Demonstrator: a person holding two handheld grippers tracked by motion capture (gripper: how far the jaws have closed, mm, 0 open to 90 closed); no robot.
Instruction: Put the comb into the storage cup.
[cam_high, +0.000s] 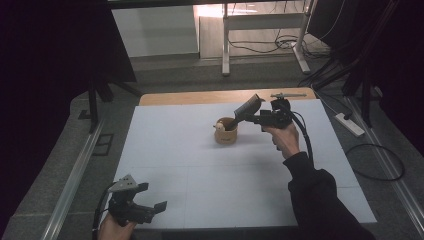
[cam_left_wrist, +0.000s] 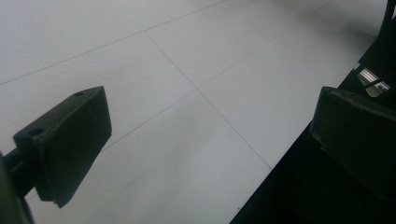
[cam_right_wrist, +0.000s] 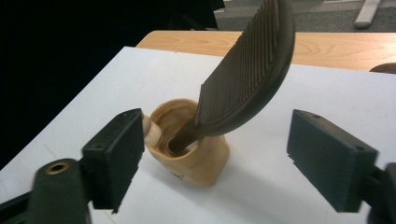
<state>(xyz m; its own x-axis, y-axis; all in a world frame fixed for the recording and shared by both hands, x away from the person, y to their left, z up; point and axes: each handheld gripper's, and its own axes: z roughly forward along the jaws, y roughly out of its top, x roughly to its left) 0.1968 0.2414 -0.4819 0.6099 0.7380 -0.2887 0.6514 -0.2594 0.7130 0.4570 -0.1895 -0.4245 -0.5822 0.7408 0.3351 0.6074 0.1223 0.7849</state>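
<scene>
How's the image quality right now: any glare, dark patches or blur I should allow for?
High view: surroundings very dark, bright patch on the floor beyond the table. Right gripper view: comb and cup fairly sharp, near jaws soft. Left gripper view: evenly lit white tabletop, black beyond its edge.

The cup looks like pale wood, smooth with a soft sheen. The comb leaning in it is dark and matt — probably plastic, finely ridged. The tabletop has a smooth white matt sheet over light bare wood at its far edge.
</scene>
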